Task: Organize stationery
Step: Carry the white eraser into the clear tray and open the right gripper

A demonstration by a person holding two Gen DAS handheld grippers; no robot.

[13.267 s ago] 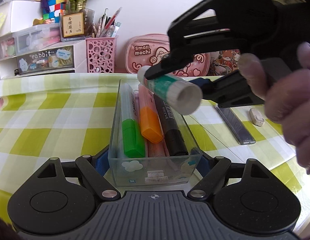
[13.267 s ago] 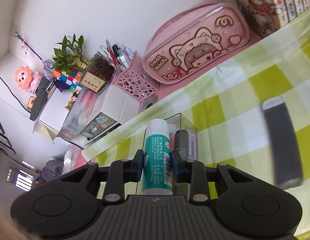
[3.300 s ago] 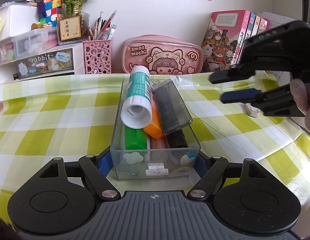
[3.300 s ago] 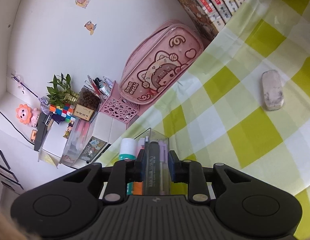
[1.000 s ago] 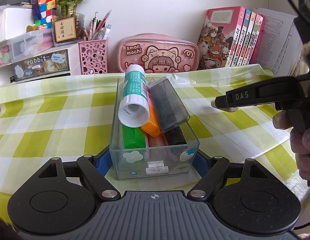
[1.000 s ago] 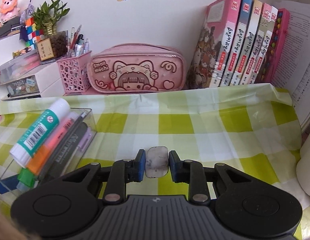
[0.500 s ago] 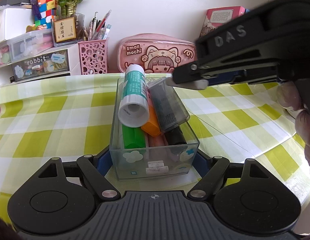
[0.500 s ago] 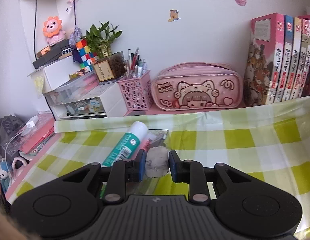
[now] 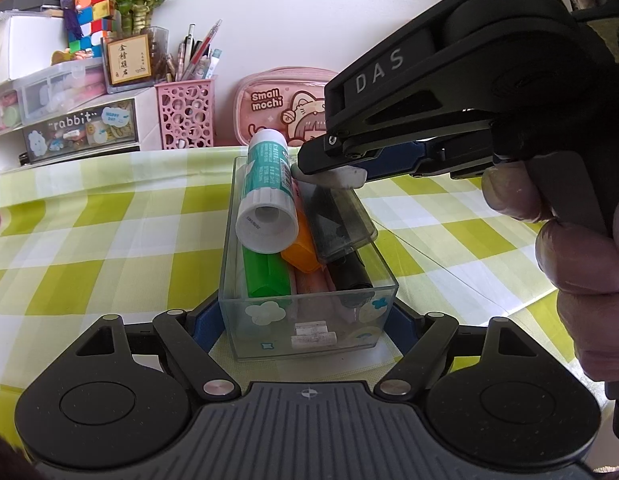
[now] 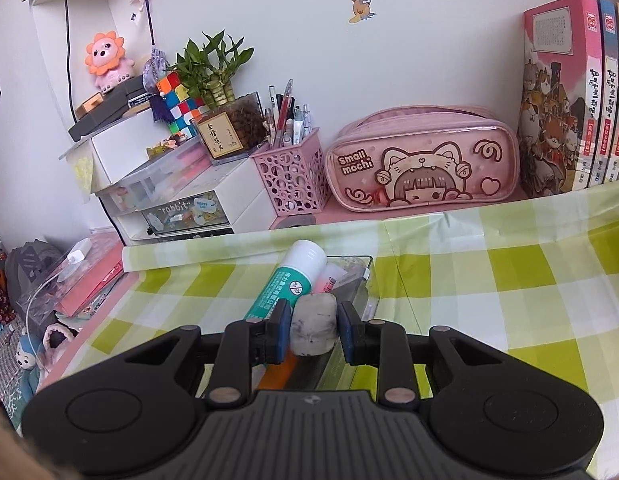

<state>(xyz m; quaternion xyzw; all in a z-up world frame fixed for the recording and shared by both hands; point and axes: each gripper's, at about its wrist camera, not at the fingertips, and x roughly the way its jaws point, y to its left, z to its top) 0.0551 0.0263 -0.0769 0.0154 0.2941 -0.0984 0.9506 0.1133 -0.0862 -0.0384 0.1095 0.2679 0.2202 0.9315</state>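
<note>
Eraser held over the full stationery box

The right hand-held gripper [image 10: 313, 330] is clenched on a smudged white eraser [image 10: 312, 330], holding it just above the clear box [image 9: 309, 320] on the checked bench [image 9: 89, 240]. The left hand-held gripper [image 9: 307, 322] grasps that box by its near end. A glue stick [image 9: 267, 200], highlighters and a grey case are piled in the box.

Pink pencil case [image 10: 421, 164] against wall; pink mesh pen cup [image 10: 293, 182] just left, books [image 10: 569, 92] just right
</note>
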